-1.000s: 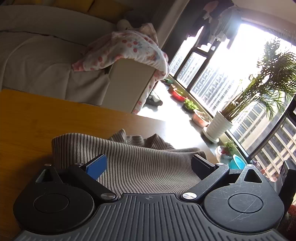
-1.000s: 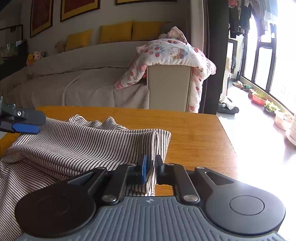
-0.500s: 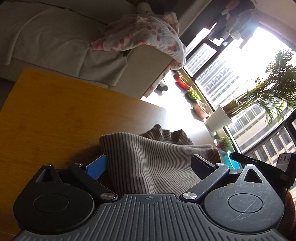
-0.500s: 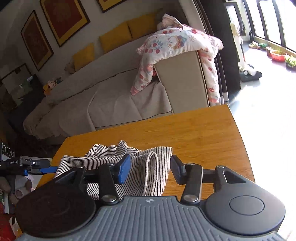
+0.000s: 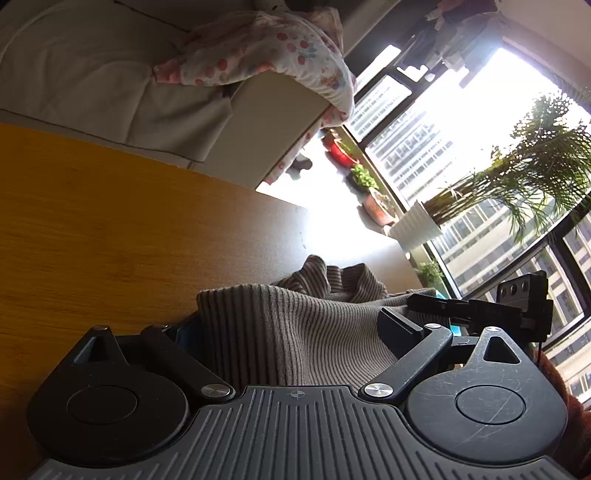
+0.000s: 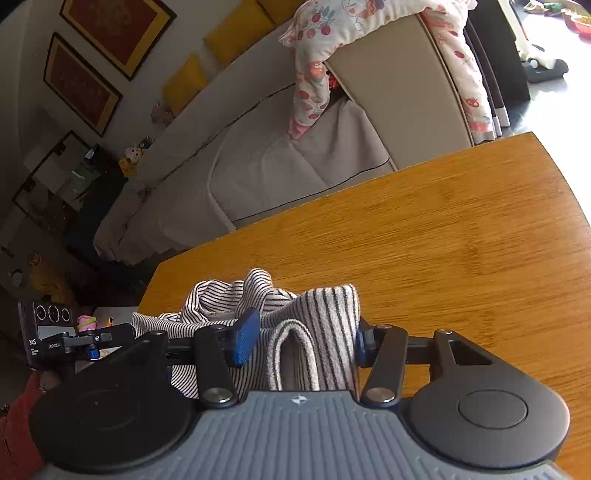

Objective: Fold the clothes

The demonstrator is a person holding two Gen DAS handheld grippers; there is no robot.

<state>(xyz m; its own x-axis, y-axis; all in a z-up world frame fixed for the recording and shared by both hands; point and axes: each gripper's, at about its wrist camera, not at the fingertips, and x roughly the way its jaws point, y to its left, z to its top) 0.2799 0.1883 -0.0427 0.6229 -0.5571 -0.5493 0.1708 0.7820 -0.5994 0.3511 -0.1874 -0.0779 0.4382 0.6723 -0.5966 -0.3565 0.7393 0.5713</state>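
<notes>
The striped garment lies bunched at the near edge of the desk. Both the left gripper and right gripper straddle its folds, jaws spread, gripping nothing. Probable step: regrasping or squaring the fold; the jaws must close on an edge.

A beige sofa with yellow cushions and a floral blanket stood behind the wooden table, near a potted palm by the window.
</notes>
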